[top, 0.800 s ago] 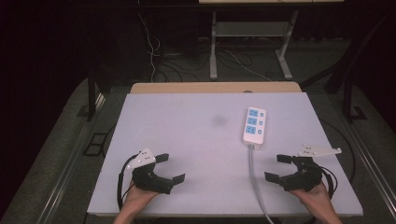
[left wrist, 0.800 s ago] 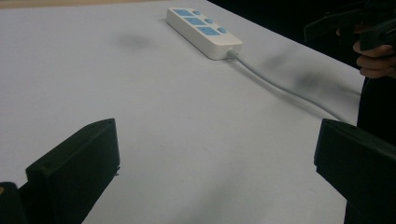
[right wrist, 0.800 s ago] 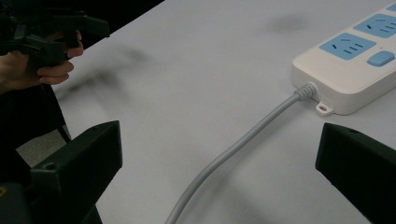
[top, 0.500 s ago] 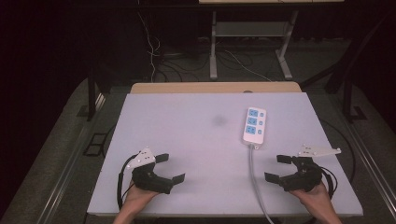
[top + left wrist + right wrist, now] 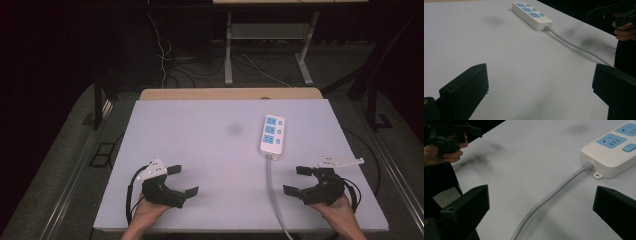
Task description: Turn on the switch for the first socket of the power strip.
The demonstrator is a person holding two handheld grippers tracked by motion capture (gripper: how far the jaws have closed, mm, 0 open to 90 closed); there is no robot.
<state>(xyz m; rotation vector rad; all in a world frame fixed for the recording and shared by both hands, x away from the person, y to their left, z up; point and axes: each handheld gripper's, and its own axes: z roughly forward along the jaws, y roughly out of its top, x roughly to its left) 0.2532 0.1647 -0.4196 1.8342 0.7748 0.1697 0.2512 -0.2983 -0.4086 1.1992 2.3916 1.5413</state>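
**Power strip on table: approach not yet begun**

Item: white power strip (image 5: 272, 135), blue sockets, lying flat on the right half of the table (image 5: 200, 150); its grey cord (image 5: 272, 185) runs back to the near edge.
Right hand-held gripper (image 5: 300, 181): released, empty, just right of the cord, strip ahead and well apart.
Left hand-held gripper (image 5: 183, 180): released, empty, far to the left.
Step, judged: pre-reach. Next move calls for advancing the right one forward to the strip.

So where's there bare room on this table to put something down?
The whole stretch left of the power strip, from the far edge to the left gripper, is bare. Crowded: the near right, where the cord runs beside the right gripper.
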